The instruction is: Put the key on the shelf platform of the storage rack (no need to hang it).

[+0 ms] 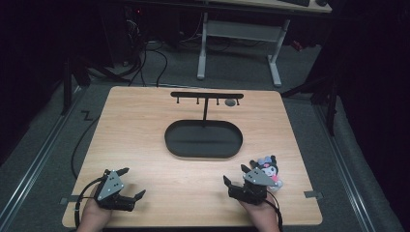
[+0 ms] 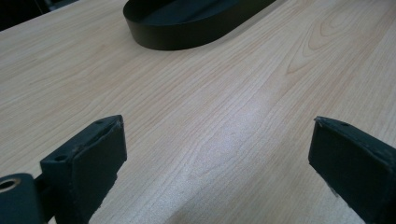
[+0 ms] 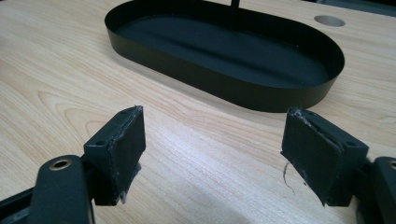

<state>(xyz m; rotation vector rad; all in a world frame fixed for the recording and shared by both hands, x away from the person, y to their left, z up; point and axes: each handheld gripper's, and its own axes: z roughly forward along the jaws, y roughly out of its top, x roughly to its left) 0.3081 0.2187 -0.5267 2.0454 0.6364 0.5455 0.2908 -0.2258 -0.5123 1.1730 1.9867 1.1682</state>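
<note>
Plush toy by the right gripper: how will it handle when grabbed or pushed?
The plush toy looks soft and stuffed, so it will probably squash between the pads and flop rather than stay stiff. It is likely light for its size. Lying on bare wood of the table, it would probably slide or tumble, not roll.

table (image 1: 145, 125): light wood grain, smooth, faint sheen
tray (image 3: 299, 95): black, matt, looks like thin metal
toy (image 1: 267, 169): soft plush cloth
right gripper pads (image 3: 128, 140): black, matt, frayed edges
</note>
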